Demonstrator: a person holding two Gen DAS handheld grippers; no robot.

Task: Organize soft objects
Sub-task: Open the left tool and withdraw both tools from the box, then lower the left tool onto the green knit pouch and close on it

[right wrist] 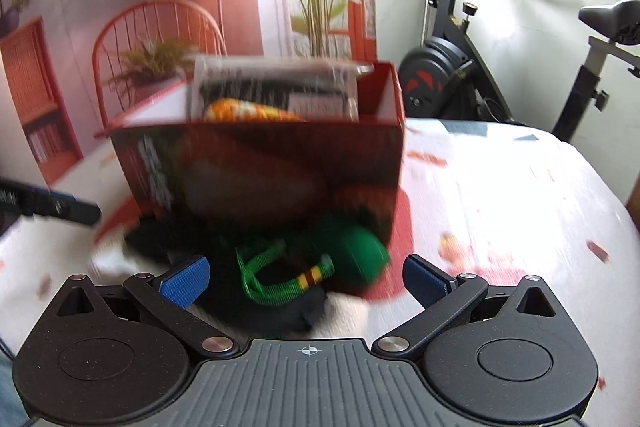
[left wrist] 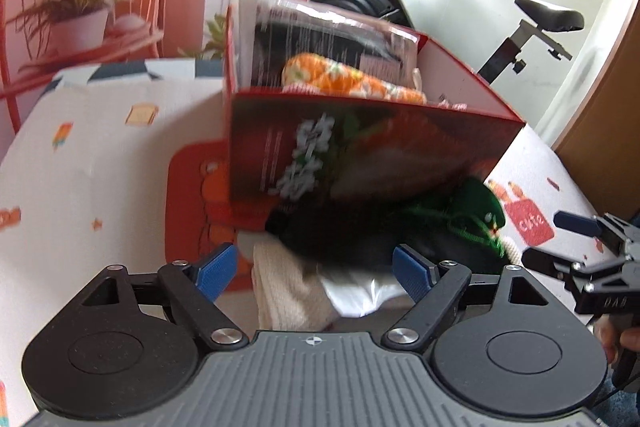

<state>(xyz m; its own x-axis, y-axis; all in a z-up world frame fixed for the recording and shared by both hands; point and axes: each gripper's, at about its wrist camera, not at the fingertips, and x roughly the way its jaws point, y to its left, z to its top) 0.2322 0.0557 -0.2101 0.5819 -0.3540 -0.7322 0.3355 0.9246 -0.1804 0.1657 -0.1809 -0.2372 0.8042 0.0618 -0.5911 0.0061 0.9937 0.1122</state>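
A red box (left wrist: 360,147) stands on the patterned surface (left wrist: 100,155); behind the box is an exercise bike (left wrist: 520,27). Both jaws are open, holding nothing.

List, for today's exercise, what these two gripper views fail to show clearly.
- Left wrist view: print on the red box is motion-blurred, unreadable.
- Both views: the box's front wall hides most of its contents; only the orange knit item and a plastic-wrapped pack show.
- Right wrist view: the dark fabric beneath the green soft item is blurred, unidentifiable.
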